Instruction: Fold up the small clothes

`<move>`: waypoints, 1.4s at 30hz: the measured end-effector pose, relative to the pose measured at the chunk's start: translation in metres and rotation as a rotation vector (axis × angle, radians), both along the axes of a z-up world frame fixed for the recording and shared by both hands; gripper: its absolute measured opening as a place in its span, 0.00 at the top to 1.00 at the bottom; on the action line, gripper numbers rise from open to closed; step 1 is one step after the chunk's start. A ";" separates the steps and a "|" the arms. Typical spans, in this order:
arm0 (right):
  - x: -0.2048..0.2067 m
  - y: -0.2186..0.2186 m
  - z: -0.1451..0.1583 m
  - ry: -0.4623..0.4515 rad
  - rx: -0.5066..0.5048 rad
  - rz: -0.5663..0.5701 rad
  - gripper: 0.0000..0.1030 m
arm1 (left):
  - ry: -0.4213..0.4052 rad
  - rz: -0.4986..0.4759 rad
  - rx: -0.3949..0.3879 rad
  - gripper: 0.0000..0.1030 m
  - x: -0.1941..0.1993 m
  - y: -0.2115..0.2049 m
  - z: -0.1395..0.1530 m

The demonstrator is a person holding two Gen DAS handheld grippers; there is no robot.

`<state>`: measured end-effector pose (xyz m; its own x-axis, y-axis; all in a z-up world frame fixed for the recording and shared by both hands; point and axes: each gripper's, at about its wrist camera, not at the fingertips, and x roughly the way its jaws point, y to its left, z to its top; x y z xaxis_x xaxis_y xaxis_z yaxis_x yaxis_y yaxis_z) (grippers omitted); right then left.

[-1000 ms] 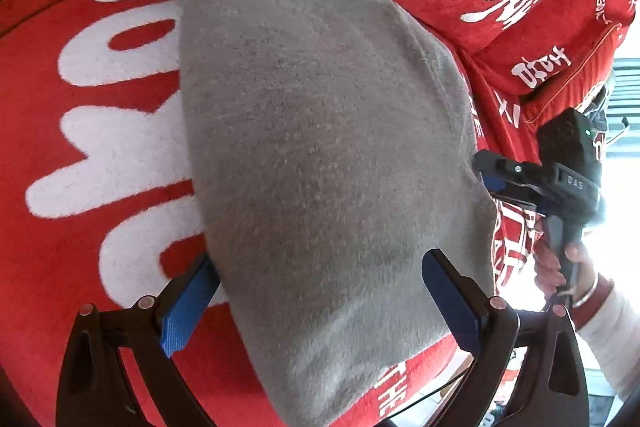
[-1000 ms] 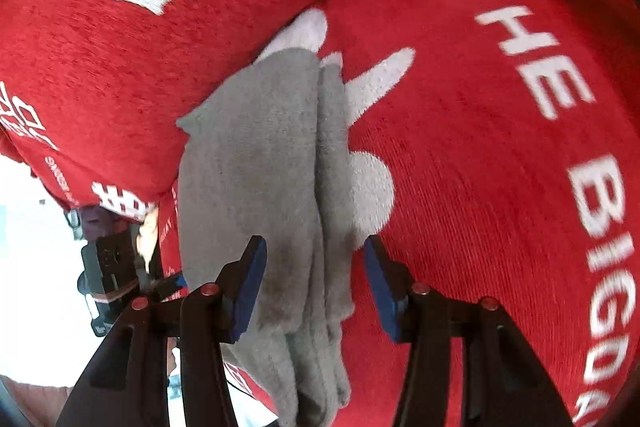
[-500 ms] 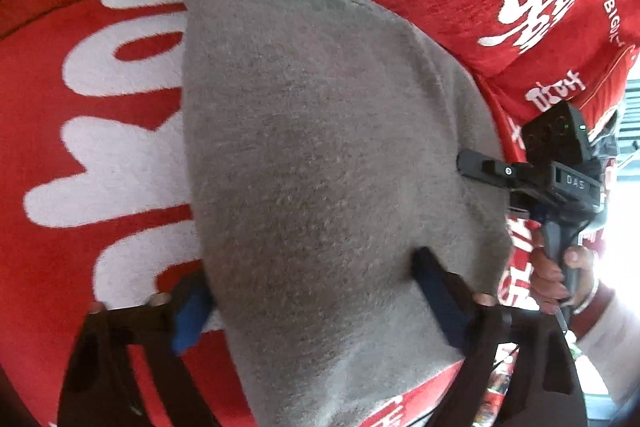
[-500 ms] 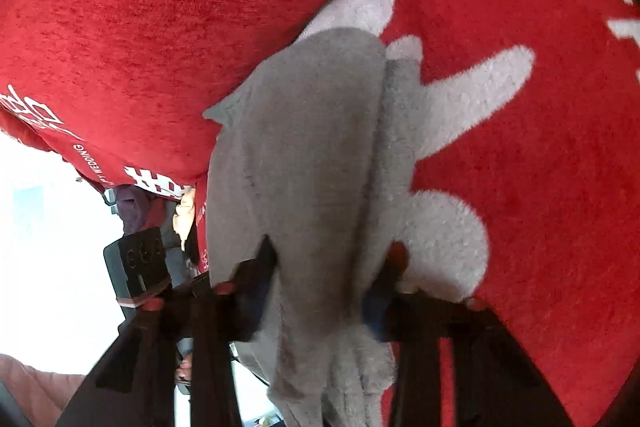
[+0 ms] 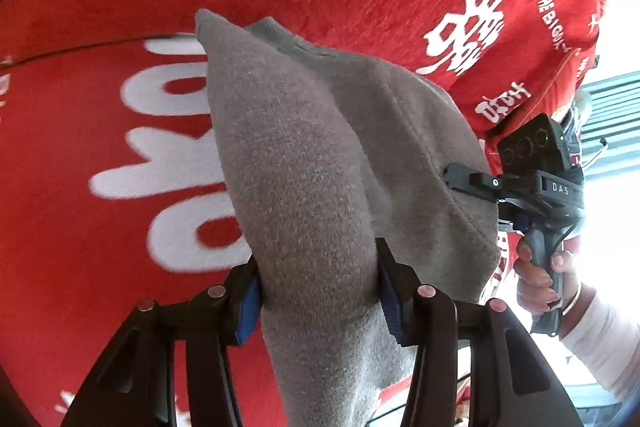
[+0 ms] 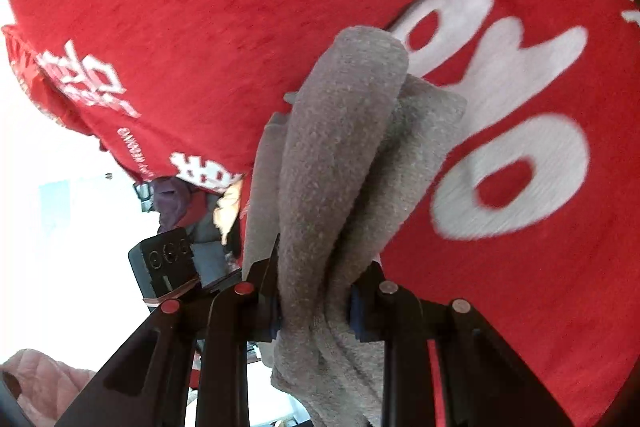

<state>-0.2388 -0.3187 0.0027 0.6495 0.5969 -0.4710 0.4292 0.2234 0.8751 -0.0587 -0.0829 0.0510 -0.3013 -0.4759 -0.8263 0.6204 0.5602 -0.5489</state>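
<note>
A small grey knit garment (image 5: 320, 163) lies folded on a red cloth. My left gripper (image 5: 318, 301) is shut on its near edge, which bunches up between the blue pads. My right gripper (image 6: 314, 303) is shut on the garment's other side (image 6: 340, 167), gripping several layers. In the left wrist view the right gripper (image 5: 460, 179) reaches in from the right and touches the garment's right edge. The garment is lifted a little at both held ends.
The red cloth with white letters (image 5: 120, 155) covers the whole surface. A red cushion with white print (image 5: 480, 39) stands behind it. In the right wrist view a pile of other clothes (image 6: 192, 203) lies at the left edge.
Both grippers moved in over the garment and closed on it. The garment is now bunched and raised instead of lying flat.
</note>
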 end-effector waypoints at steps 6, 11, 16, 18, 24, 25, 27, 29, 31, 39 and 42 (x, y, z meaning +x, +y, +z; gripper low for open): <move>0.010 0.052 0.015 -0.042 0.053 0.022 0.73 | -0.058 0.020 0.035 0.51 0.002 0.055 0.021; 0.038 0.096 -0.001 -0.023 0.065 0.073 0.73 | -0.063 0.081 0.093 0.51 0.004 0.098 0.001; 0.056 0.116 -0.034 0.106 -0.028 0.142 0.73 | -0.126 0.133 0.235 0.50 0.006 0.120 -0.039; 0.056 0.116 -0.039 0.163 -0.097 0.158 0.68 | -0.117 0.171 0.227 0.42 0.006 0.126 -0.042; 0.032 0.098 -0.018 0.294 -0.264 0.098 0.45 | -0.194 0.191 0.279 0.23 0.000 0.131 -0.034; 0.028 0.097 -0.011 0.290 -0.260 0.084 0.45 | -0.199 0.194 0.292 0.17 0.000 0.133 -0.033; 0.020 0.100 0.002 0.272 -0.240 0.065 0.45 | -0.245 0.198 0.350 0.01 0.001 0.135 -0.034; 0.010 0.109 0.012 0.251 -0.217 0.070 0.45 | -0.273 0.193 0.376 0.01 0.000 0.135 -0.036; 0.004 0.122 0.015 0.239 -0.183 0.092 0.45 | -0.275 0.195 0.389 0.01 0.000 0.134 -0.038; 0.022 0.163 0.005 0.303 -0.270 0.198 0.92 | -0.323 0.251 0.436 0.01 -0.001 0.135 -0.027; 0.016 0.162 0.015 0.337 -0.402 0.219 0.93 | -0.305 0.261 0.424 0.01 0.000 0.137 -0.027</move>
